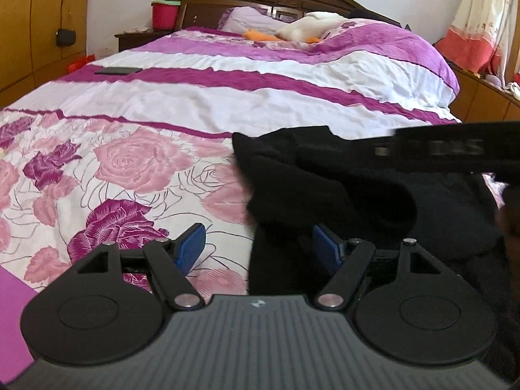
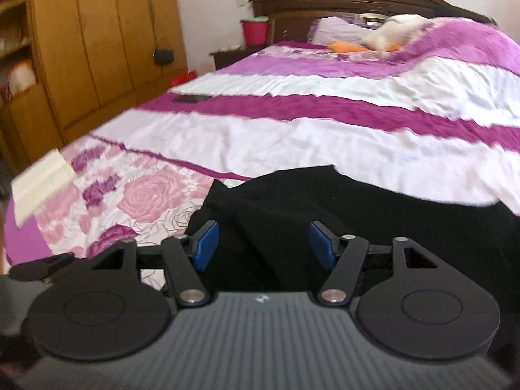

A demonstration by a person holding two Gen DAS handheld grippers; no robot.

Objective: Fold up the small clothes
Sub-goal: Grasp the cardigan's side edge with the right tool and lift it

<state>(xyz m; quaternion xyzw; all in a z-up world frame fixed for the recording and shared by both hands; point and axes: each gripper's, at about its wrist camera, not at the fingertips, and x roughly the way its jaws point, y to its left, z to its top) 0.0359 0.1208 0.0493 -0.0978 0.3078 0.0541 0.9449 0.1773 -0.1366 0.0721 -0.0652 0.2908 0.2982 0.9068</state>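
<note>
at the bottom of each view, the left gripper point(image 1: 258, 248) and right gripper point(image 2: 261, 243) are seen spread wide, grasping nothing. the black garment point(image 1: 357, 195) is rumpled at lower right on the floral bedspread point(image 1: 130, 169). an approach before the first fold is judged; next, an edge must be pinched. farther up, a phone point(image 1: 118, 71) is seen.

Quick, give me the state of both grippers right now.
Left gripper: open, holding nothing, at the edge of the black garment.
Right gripper: open, holding nothing, over the black garment.
</note>
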